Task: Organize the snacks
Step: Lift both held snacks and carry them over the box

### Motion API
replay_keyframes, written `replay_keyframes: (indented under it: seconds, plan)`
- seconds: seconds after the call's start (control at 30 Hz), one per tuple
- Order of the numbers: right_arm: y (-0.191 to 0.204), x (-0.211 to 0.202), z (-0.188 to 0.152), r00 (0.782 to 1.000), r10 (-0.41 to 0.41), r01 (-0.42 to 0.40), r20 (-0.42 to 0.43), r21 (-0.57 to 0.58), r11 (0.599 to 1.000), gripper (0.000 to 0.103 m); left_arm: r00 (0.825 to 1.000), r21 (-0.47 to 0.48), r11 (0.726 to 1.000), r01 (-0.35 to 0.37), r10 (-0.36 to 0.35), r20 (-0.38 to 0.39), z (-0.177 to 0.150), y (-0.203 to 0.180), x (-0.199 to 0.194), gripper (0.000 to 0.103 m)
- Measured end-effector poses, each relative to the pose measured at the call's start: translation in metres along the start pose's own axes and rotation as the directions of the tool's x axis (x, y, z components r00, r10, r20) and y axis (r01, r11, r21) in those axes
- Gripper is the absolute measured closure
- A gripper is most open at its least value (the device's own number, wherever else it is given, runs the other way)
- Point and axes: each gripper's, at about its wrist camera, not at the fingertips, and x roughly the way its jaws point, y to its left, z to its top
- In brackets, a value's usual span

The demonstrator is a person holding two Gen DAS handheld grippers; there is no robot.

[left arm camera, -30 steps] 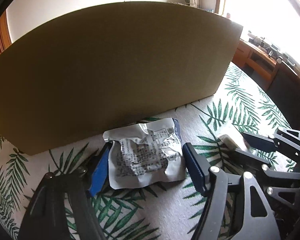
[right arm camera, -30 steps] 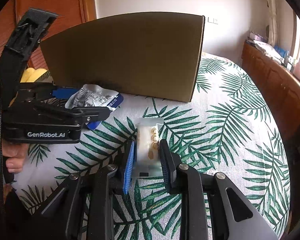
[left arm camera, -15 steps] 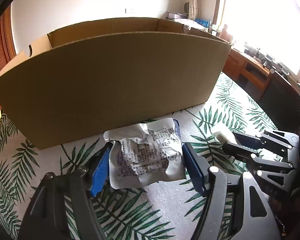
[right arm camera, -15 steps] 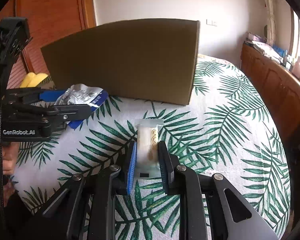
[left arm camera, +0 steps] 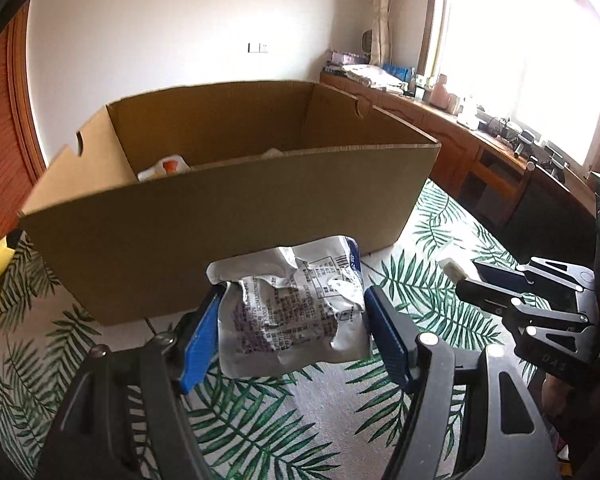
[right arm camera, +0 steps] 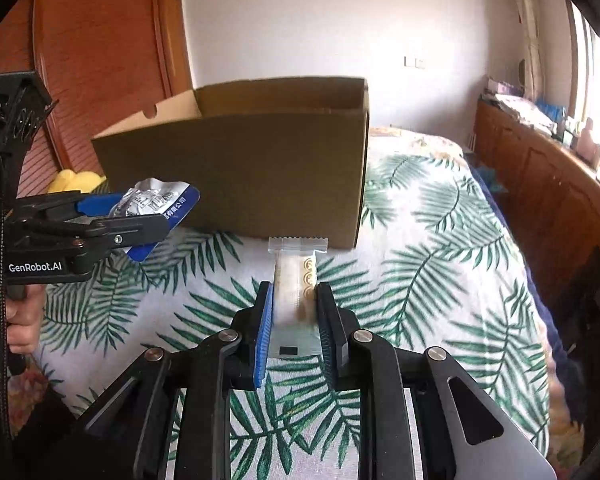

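A crinkled silver snack pouch (left arm camera: 290,312) is clamped across its width by the left gripper (left arm camera: 290,334), lifted before the cardboard box (left arm camera: 228,216). A narrow clear cracker pack (right arm camera: 296,280) is pinched by the right gripper (right arm camera: 292,320) — both judged light, soft, crushable — best held mid-body.

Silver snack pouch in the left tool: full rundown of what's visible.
The silver snack pouch is crinkled foil-like film with dense dark print, a barcode and a blue band along one edge. It looks sealed and slightly puffed. The left tool clamps it by both sides between blue pads, holding it clear of the leaf-print cloth, in front of the cardboard box. Nothing else touches it.
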Motion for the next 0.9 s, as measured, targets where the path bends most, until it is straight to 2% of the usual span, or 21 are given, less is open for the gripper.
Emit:
replay_keyframes:
  seconds: [0.3, 0.6, 0.9]
  plan:
    - [0.002, -0.011, 0.021, 1.000, 0.001, -0.001, 0.030, -0.004, 1.000, 0.083, 0.999, -0.012, 1.000, 0.002, -0.001, 0.045, 0.015, 0.014, -0.016, 0.034]
    - [0.006, -0.028, 0.063, 0.995, -0.002, 0.006, 0.098, -0.046, 0.999, 0.083, 0.991, 0.013, 1.000, -0.016, 0.014, 0.130, 0.060, 0.011, -0.032, 0.033]
    - [0.012, -0.014, 0.102, 0.990, 0.003, 0.009, 0.144, -0.083, 0.997, 0.083, 0.984, 0.011, 0.999, -0.050, 0.048, 0.170, 0.089, 0.037, -0.021, 0.033]
